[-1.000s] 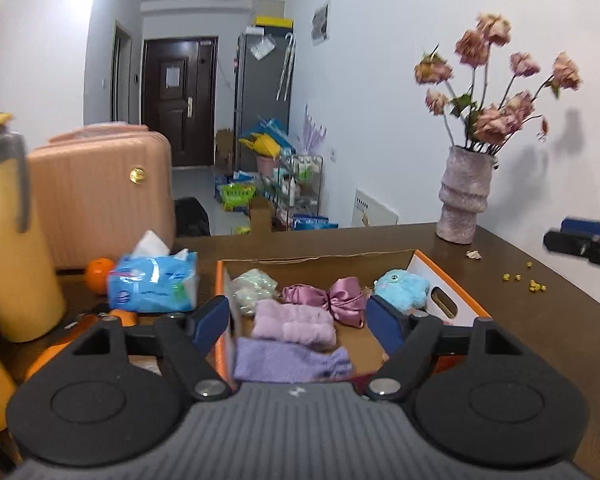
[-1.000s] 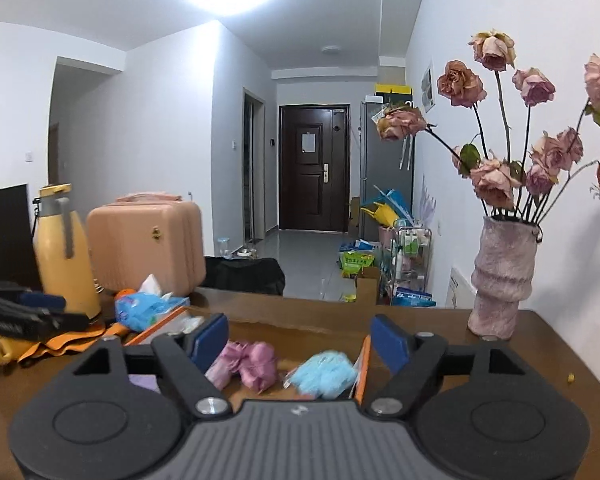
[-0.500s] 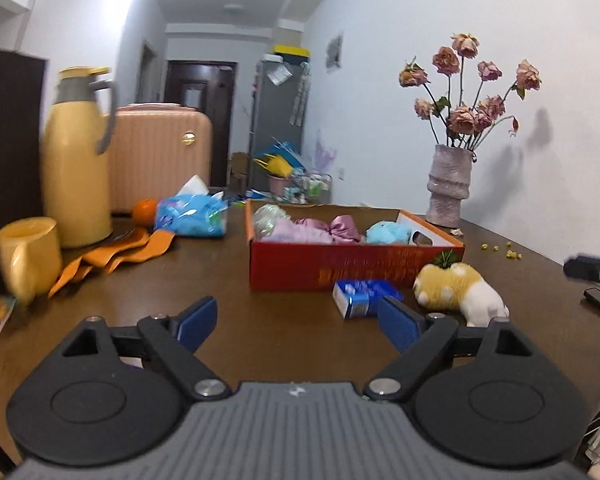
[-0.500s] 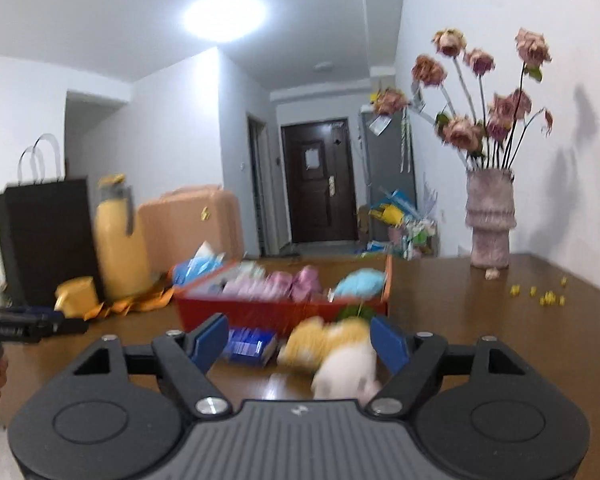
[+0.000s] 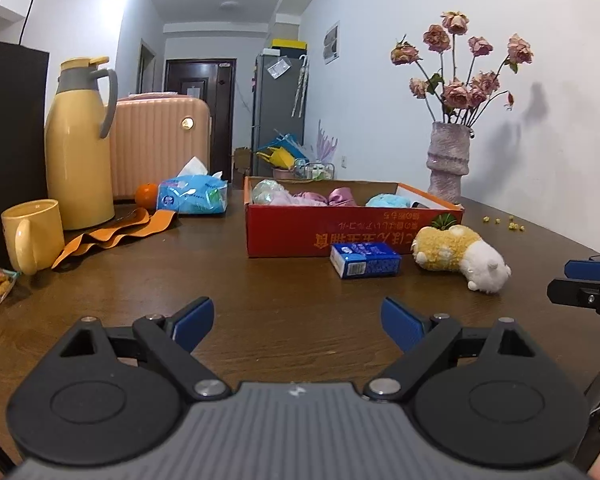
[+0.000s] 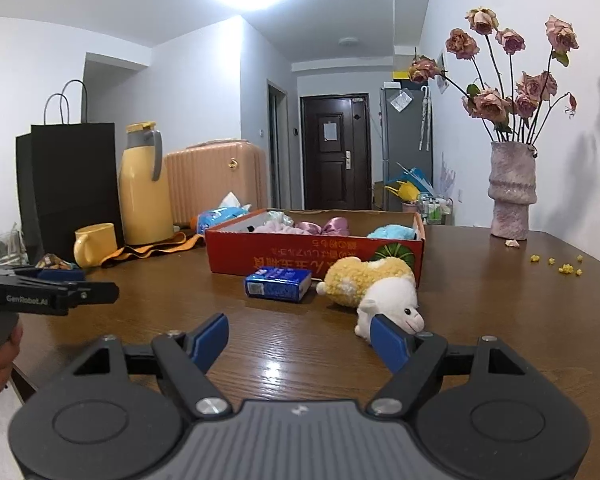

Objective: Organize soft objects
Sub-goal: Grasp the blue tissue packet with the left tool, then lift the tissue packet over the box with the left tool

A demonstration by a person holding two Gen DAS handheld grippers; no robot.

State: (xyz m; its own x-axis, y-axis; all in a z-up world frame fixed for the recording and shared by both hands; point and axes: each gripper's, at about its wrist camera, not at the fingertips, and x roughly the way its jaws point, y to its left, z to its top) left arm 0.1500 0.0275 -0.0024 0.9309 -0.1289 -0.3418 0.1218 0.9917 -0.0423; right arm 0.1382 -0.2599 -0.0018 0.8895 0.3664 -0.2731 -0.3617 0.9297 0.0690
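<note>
While both grippers hover empty, left gripper [image 5: 297, 322] opening, right gripper [image 6: 299, 339] spread, the plush toy [image 6: 374, 288] lies on the desk [image 6: 500, 320]. It looks light and squashy; its plump yellow body seems best to pinch.

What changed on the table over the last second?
Both tools pulled back and down from above the red box to table height. The left tool is opening, empty; the right tool stays open, empty. Plush sheep and blue packet unmoved.
</note>
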